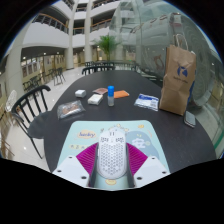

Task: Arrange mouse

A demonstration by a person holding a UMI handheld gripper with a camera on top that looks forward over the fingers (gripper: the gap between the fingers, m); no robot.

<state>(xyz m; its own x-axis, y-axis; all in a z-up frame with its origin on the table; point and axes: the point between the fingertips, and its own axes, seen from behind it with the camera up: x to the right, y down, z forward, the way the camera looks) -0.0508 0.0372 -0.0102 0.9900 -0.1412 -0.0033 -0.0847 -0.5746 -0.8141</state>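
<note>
A white perforated mouse (111, 155) sits between my gripper's (111, 160) two fingers, with the magenta pads (88, 157) pressed against both of its sides. The mouse is held over a pale blue mouse mat (92, 131) with pastel drawings, which lies on the dark round table (60, 135) just ahead of the fingers. Whether the mouse touches the mat cannot be told.
Beyond the mat lie a clear packet (70, 109), a white box (96, 98), a blue-capped bottle (110, 95), an orange card (121, 95) and a printed packet (147, 101). A brown paper bag (178, 78) stands to the right. Black chairs (28, 105) ring the table.
</note>
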